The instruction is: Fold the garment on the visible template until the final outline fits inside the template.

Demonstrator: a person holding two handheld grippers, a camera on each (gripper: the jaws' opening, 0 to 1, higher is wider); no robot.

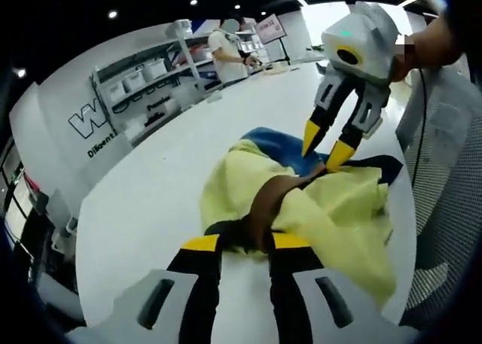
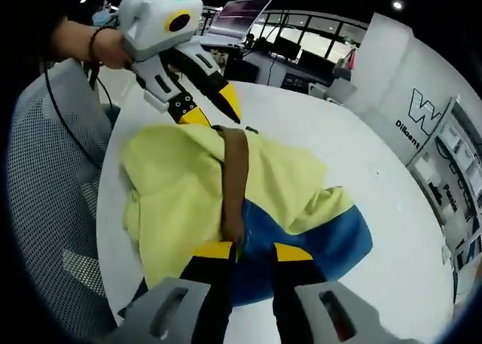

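A yellow garment (image 1: 331,208) with a brown band (image 1: 267,201) lies crumpled on a blue template (image 1: 275,142) on the white table (image 1: 173,178). My left gripper (image 1: 245,242) is open at the garment's near edge, its jaws on either side of the band's end. My right gripper (image 1: 325,146) comes in from the upper right, open, with its tips at the far edge of the cloth. In the right gripper view the garment (image 2: 181,186) covers most of the template (image 2: 331,238). There my right gripper (image 2: 254,251) stands open beside the band (image 2: 235,178), and the left gripper (image 2: 211,109) is open at the band's other end.
A grey mesh chair (image 2: 45,178) stands against the table's edge (image 1: 444,208). A person (image 1: 226,50) stands by white shelves (image 1: 151,80) beyond the table. Desks with monitors (image 2: 241,16) line the far side. A hand (image 2: 83,43) holds the left gripper.
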